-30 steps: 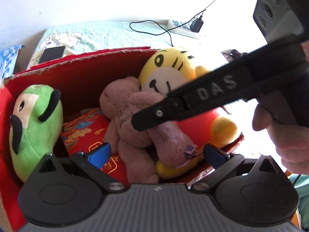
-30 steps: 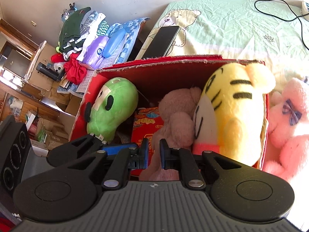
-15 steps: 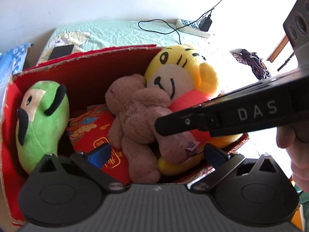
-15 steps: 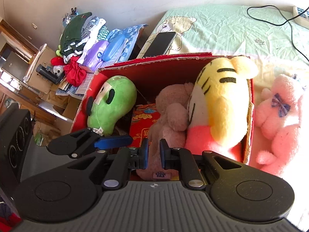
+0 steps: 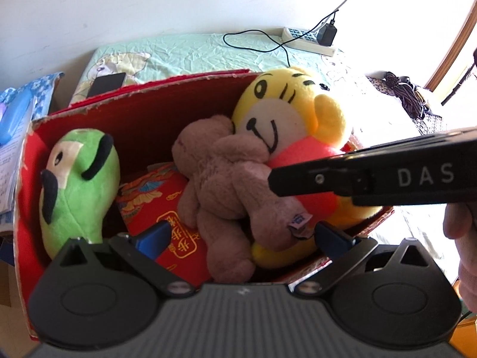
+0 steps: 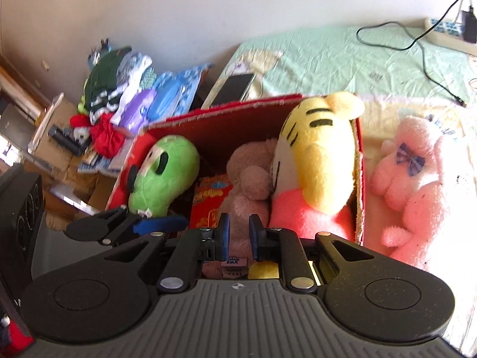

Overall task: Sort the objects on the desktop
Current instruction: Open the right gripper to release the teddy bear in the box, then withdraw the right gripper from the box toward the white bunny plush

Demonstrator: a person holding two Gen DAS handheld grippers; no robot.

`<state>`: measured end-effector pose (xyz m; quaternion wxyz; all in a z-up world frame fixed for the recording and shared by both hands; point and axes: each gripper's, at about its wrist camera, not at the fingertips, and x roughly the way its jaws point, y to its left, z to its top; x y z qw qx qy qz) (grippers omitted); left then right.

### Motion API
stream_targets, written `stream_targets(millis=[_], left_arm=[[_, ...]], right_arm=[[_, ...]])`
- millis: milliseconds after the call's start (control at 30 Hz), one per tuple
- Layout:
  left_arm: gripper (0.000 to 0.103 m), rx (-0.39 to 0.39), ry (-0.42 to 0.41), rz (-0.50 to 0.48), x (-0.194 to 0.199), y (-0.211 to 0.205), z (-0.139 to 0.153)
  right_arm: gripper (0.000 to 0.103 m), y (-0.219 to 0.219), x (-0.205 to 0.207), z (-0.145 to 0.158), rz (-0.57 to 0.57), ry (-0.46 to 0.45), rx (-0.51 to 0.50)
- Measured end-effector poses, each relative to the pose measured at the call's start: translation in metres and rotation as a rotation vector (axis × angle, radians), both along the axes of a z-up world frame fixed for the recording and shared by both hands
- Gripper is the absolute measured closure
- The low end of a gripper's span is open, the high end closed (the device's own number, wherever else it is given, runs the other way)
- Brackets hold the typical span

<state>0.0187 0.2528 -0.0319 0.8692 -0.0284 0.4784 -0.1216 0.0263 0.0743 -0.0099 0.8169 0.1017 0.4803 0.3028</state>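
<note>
Pink plush bunny (image 6: 411, 179) lies outside the red box (image 6: 359, 161), just right of its right wall — likely light, soft, squashy; best pinched at a limb or ear. Right gripper (image 6: 238, 235) empty, narrow gap. Left gripper (image 5: 241, 235) spread wide, empty. Bunny shows only in right wrist view — left wrist view shows the tiger plush's (image 5: 286, 113) face.

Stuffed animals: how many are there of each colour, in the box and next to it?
Green: 1, the green plush in the red box
Brown: 1, the brown bear in the box
Yellow: 1, the yellow tiger in the box
Pink: 1, the pink bunny outside, beside the box
Total: 4
</note>
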Motion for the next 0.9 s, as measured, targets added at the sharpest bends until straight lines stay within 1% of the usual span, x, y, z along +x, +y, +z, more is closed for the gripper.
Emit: stream_targets(millis=[67, 200, 333, 500, 600, 700, 767, 900], left_arm=[[0.002, 0.004, -0.001, 0.007, -0.001, 0.001, 0.001], [0.002, 0.032, -0.012, 0.02, -0.003, 0.001, 0.007], [0.002, 0.049, -0.031, 0.036, -0.007, 0.0, 0.015], [0.002, 0.043, -0.045, 0.08, -0.013, -0.002, 0.025], [0.002, 0.043, -0.039, 0.106, -0.016, -0.006, 0.028], [0.002, 0.058, -0.026, 0.145, -0.017, -0.012, 0.03], [0.002, 0.048, -0.024, 0.174, -0.019, -0.014, 0.033], [0.002, 0.071, -0.048, 0.213, -0.026, -0.028, 0.041]], right_arm=[[0.086, -0.003, -0.002, -0.001, -0.016, 0.002, 0.019], [0.086, -0.01, -0.009, 0.002, -0.059, -0.034, 0.056], [0.086, -0.019, -0.014, 0.006, -0.076, -0.063, 0.098], [0.086, -0.031, -0.016, 0.012, -0.071, -0.073, 0.165], [0.086, -0.04, -0.016, 0.014, -0.062, -0.066, 0.212], [0.086, -0.051, -0.018, 0.015, -0.059, -0.062, 0.223], [0.086, -0.059, -0.02, 0.017, -0.047, -0.062, 0.242], [0.086, -0.079, -0.023, 0.02, -0.032, -0.064, 0.262]])
